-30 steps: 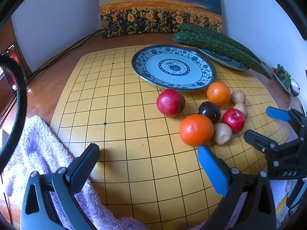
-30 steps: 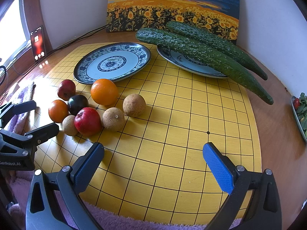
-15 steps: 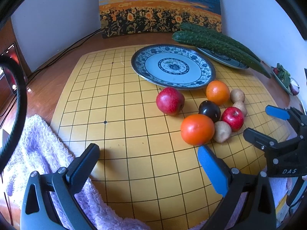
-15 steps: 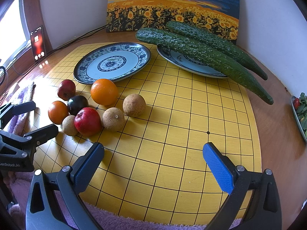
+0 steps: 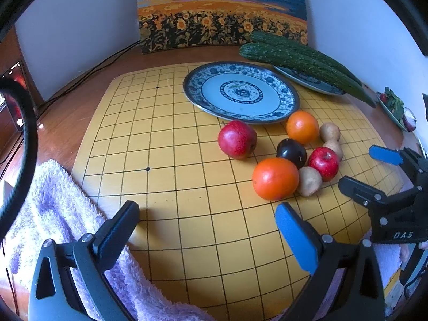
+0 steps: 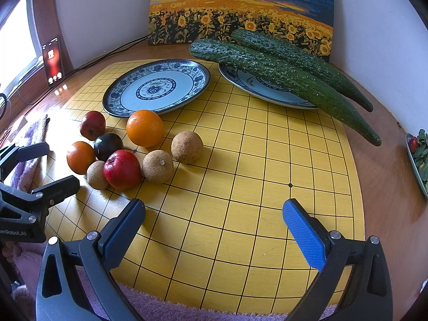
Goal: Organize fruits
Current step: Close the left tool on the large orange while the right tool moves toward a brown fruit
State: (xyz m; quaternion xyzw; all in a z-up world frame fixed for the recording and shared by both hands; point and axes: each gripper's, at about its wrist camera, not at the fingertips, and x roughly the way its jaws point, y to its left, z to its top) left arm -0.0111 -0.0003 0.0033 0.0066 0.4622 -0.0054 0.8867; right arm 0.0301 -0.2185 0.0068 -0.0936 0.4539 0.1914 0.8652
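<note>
Fruit sits in one tight cluster on the yellow grid board point(image 6: 240, 187), at centre left of the right wrist view and centre right of the left wrist view, just below the empty blue-patterned plate point(image 6: 156, 87). Cluster contents: two oranges point(image 6: 145, 127), a red apple point(image 6: 122, 169), a dark plum point(image 6: 108, 146), a second red fruit point(image 6: 92, 124) and three brown round fruits point(image 6: 186, 146). Most pieces touch a neighbour; the second red fruit stands slightly apart.

Left tool point(image 5: 211, 227): jaws apart, empty, low in its frame, short of the cluster. Right tool point(image 6: 214, 224): jaws apart, empty, over bare board.

Handling, as judged: each piece is round, rigid and probably light; smooth skins may slip. Grip across the widest girth with moderate force. Contact with neighbours may set them rolling.

Orientation: near-spherical, no long axis. The apple's stem dimple faces up. The two cucumbers point(image 6: 283, 72) on the rear plate run from upper centre to right of frame.
</note>
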